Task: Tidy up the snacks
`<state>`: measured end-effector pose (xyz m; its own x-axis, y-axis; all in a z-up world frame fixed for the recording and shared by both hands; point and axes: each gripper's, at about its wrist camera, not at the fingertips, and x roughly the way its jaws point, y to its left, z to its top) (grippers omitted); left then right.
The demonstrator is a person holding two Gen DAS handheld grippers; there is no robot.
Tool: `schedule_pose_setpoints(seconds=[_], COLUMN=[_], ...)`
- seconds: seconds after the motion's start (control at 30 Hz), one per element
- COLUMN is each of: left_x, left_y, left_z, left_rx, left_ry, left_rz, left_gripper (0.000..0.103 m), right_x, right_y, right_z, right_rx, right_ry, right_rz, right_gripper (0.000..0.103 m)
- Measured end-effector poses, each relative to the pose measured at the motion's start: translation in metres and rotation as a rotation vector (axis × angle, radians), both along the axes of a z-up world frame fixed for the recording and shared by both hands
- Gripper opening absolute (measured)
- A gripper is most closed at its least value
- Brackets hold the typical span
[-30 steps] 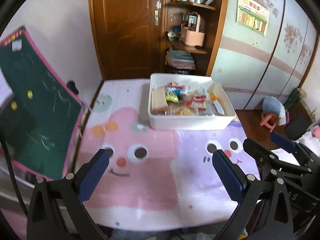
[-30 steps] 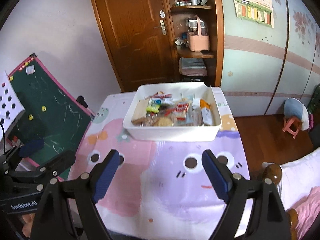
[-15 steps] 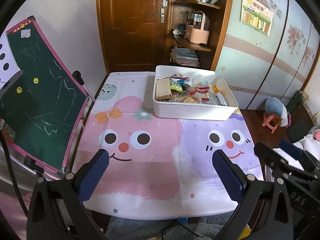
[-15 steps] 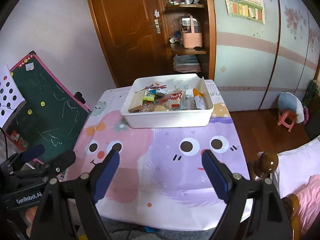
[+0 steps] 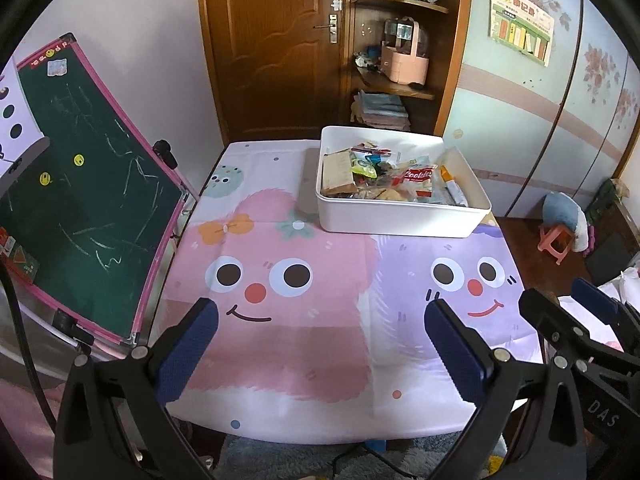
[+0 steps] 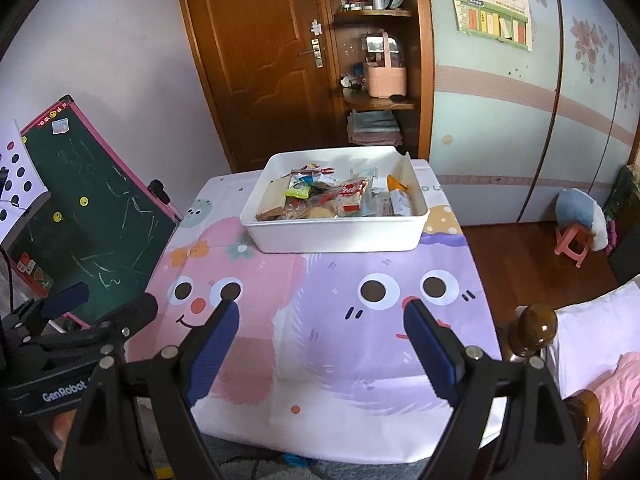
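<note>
Left wrist view: left gripper (image 5: 320,316) is held wide apart, nothing gripped, over the near table (image 5: 280,360). White bin (image 5: 400,216) of snacks (image 5: 384,178) is seen far right.

Right wrist view: right gripper (image 6: 320,314) is spread wide, nothing gripped; bin (image 6: 336,234) is seen far centre.

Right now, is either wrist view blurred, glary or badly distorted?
Left wrist view: sharp, strong fisheye bending of the brown wooden door, dark vignette corners. Right wrist view: equally sharp, a small highlight on the round brown bedpost knob, snacks in the white plastic bin readable.
</note>
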<state>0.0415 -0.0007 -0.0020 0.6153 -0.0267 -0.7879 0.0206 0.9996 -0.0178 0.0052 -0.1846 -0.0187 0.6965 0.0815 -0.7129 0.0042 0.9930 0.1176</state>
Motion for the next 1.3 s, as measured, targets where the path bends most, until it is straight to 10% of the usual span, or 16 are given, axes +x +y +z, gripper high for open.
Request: schedule_pose_setpoints(seconds=[1.3], left_x=[0.005], left_y=[0.004], left_z=[-0.013], left_rx=[0.005], left_ry=[0.016], left_rz=[0.023], left_gripper=[0.103], right_x=[0.0], right_y=[0.011], right_z=[-0.002], right_rx=[-0.041], right_ry=[-0.016], right_rz=[-0.002], right_gripper=[0.085])
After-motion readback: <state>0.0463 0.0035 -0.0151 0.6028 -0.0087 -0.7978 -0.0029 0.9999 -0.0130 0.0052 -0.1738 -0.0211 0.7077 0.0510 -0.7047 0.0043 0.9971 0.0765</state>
